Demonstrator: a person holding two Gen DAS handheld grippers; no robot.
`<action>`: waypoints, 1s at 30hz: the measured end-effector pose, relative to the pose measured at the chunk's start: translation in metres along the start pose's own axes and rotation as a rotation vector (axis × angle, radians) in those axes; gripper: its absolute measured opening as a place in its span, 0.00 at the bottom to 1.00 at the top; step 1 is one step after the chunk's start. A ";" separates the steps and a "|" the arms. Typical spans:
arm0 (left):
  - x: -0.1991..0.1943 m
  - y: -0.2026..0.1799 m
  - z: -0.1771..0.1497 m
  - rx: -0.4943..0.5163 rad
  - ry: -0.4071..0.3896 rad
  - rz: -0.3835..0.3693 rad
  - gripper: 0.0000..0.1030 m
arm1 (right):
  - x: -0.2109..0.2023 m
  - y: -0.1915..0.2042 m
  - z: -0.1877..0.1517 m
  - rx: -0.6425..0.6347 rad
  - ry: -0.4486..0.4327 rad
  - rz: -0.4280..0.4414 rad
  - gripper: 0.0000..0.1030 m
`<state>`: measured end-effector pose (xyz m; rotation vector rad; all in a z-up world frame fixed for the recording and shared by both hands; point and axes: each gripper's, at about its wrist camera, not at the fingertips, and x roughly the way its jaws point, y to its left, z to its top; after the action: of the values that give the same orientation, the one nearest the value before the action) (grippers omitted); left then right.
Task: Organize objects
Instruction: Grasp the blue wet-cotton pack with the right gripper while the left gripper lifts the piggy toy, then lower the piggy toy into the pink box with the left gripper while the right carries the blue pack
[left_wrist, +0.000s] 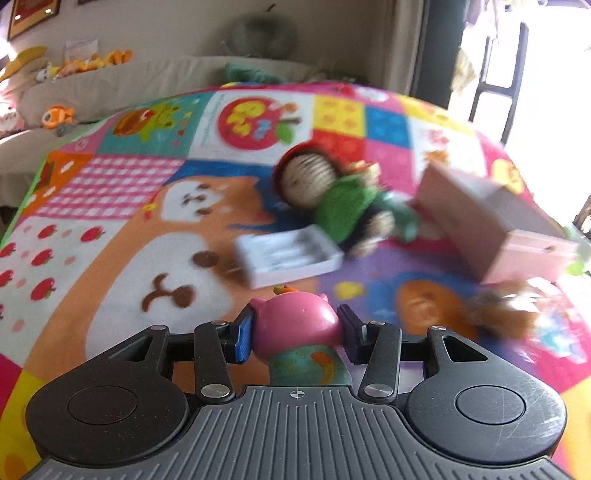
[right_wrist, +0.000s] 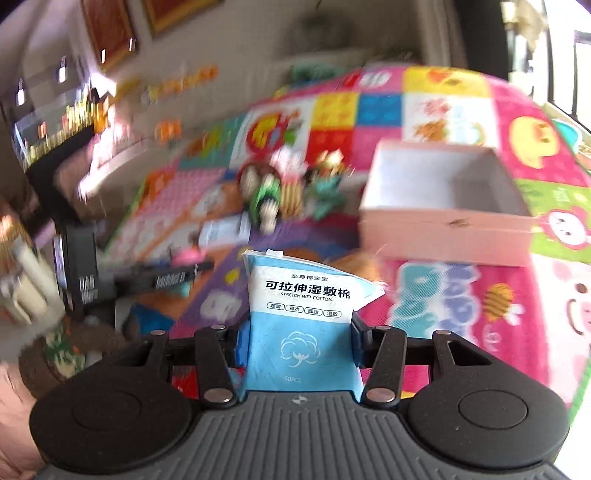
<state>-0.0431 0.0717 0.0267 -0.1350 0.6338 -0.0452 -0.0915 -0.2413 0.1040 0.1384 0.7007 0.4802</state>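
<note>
My left tongs are pinching a pink pig figurine by its head, one blue pad against each side; its teal body hangs toward the camera. Beyond it, on the colourful play mat, a white tray lies just past the figurine, and a crocheted doll in green with a red hat lies on its side a little farther off, its feet near the tray's far right corner. To the right of the doll sits a pink cardboard box, tilted in this view and blurred. A brown furry thing lies near the box's near side; I cannot tell what it is.

My right tongs are clamped on a blue-and-white packet of stretch wet cotton, which stands upright between the pads. From this side the pink cardboard box is open at the top and sits far right of the packet, on the mat. The doll lies left of the box among other small toys, too blurred to name. The left tongs show at the left, dark and smeared.
</note>
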 end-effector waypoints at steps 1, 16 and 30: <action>-0.009 -0.011 0.007 0.012 -0.021 -0.021 0.49 | -0.007 -0.009 0.003 0.022 -0.034 0.008 0.48; 0.129 -0.223 0.118 0.104 0.073 -0.138 0.52 | -0.044 -0.097 0.077 0.040 -0.297 -0.242 0.48; 0.094 -0.145 0.125 -0.028 0.013 -0.306 0.52 | 0.118 -0.113 0.113 -0.129 -0.111 -0.348 0.48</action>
<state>0.1067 -0.0661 0.0913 -0.2587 0.6231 -0.3329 0.1026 -0.2820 0.0896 -0.0775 0.5681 0.1809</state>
